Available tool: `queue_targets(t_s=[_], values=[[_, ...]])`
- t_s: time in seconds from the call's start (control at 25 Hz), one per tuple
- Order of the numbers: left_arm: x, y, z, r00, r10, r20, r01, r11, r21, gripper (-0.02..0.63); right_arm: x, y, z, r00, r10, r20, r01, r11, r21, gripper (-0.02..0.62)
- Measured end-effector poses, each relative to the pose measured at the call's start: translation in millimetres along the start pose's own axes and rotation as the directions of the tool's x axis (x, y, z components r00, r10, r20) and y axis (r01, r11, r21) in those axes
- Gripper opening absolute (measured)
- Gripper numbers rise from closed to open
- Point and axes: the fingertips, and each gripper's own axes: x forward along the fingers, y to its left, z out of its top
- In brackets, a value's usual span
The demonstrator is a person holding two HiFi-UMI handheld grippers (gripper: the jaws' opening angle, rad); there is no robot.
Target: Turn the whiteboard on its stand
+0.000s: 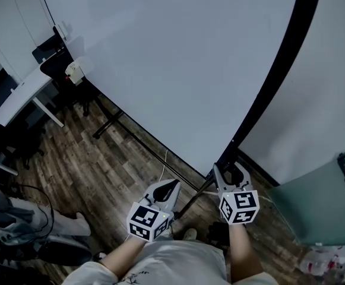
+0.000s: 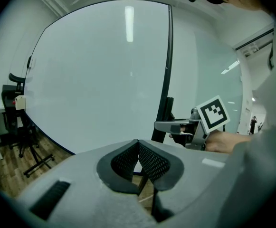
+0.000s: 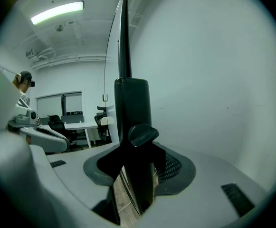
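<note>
Right gripper (image 3: 135, 161) jaws clamped on black post (image 3: 130, 108) of stand, just below knob (image 3: 142, 134). Left gripper (image 2: 138, 148) jaws pressed together, holding nothing, just beside right one, near whiteboard (image 1: 178, 58) lower edge. Whiteboard upright on stand over wood floor (image 1: 101, 171). Desk (image 1: 18, 94) beyond.

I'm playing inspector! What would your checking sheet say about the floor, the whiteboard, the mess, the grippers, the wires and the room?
Surface: wooden floor, dark planks.
Job's things: whiteboard, blank; black stand post with a knob.
Clutter: white and red bits by the wall, too blurry to name.
Grippers: left gripper shut, empty; right gripper closed around the stand post.
Cables: thin white cable under the whiteboard.
Surroundings: desk, chair, a seated person's legs.
</note>
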Motion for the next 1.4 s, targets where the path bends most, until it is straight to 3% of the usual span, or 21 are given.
queue_targets(t_s=[0.2, 0.8, 1.4], values=[[9, -24, -37, 1.0, -0.028, -0.006, 0.028, 0.999, 0.027, 0.011, -30, -17, -44, 1.0, -0.008, 0.007, 0.008, 1.0, 0.018, 0.178], [11, -74, -50, 0.992, -0.126, -0.02, 0.127, 0.99, 0.063, 0.011, -97, -41, -71, 0.998, -0.063, 0.014, 0.062, 0.996, 0.069, 0.178], [1, -85, -51, 0.989, -0.149, -0.022, 0.15, 0.986, 0.071, 0.011, -116, -48, -76, 0.993, -0.114, 0.02, 0.111, 0.989, 0.1, 0.179]])
